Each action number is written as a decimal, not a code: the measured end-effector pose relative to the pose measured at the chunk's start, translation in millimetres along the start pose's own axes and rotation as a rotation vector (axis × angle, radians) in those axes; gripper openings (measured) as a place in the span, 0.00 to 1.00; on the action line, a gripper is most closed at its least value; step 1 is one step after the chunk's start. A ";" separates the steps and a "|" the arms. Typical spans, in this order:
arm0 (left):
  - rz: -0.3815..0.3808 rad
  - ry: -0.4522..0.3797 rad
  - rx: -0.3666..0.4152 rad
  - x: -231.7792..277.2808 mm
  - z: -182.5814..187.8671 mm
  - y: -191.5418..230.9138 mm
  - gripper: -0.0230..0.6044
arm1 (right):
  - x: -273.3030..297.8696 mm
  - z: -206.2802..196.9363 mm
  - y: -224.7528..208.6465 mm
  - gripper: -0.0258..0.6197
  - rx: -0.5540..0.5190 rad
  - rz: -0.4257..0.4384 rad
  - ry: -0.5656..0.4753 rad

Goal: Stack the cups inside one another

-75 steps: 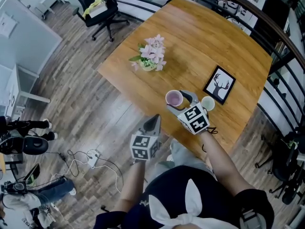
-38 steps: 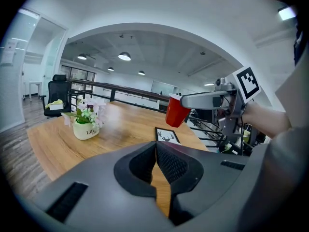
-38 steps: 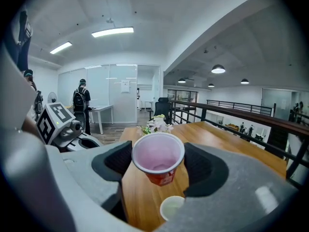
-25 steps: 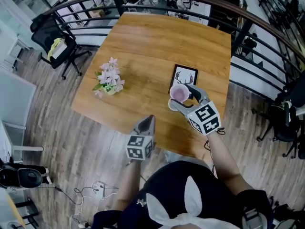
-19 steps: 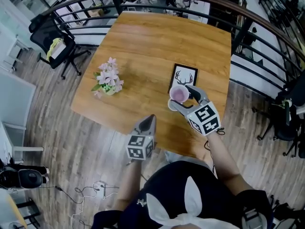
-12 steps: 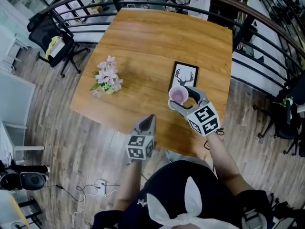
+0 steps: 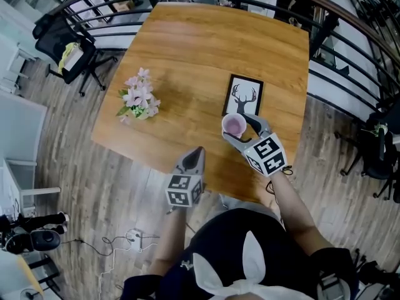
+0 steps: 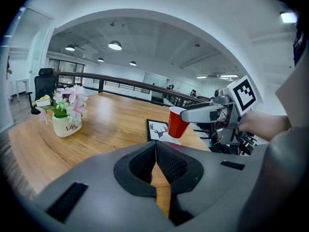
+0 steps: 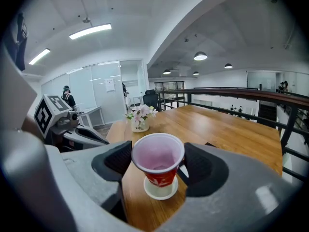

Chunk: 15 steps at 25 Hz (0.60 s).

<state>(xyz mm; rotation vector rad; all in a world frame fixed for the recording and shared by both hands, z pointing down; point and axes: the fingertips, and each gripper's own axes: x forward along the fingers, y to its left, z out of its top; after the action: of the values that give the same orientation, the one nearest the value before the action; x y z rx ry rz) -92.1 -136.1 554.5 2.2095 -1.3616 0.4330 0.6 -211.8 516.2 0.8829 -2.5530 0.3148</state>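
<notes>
Head view: your left tool (image 7: 197, 154) hangs pinched shut and empty off the counter's (image 7: 187, 55) six-o'clock edge. Your right tool (image 7: 242, 129) clasps the red cup (image 7: 234, 125) over the white cup (image 9: 161, 191). Centre the rims, hold it upright and lower it straight.

Upper cup (image 9: 158, 161) over lower cup (image 9: 161, 193)

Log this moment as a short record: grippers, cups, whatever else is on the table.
right gripper: shut on red cup, held upright
red cup: lined up right above white cup
white cup: upright on table, beside deer picture
left gripper: shut, empty, at the table's near edge
also on table: flower pot
</notes>
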 end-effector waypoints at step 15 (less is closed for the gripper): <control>0.010 -0.001 -0.006 9.0 -3.2 7.4 0.07 | 28.6 -53.1 0.9 0.57 -0.001 0.021 0.108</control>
<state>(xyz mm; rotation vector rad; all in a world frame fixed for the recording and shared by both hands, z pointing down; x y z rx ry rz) -94.7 -143.6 563.5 2.1990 -1.3736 0.4310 -3.7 -208.3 576.3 0.8171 -2.4640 0.3569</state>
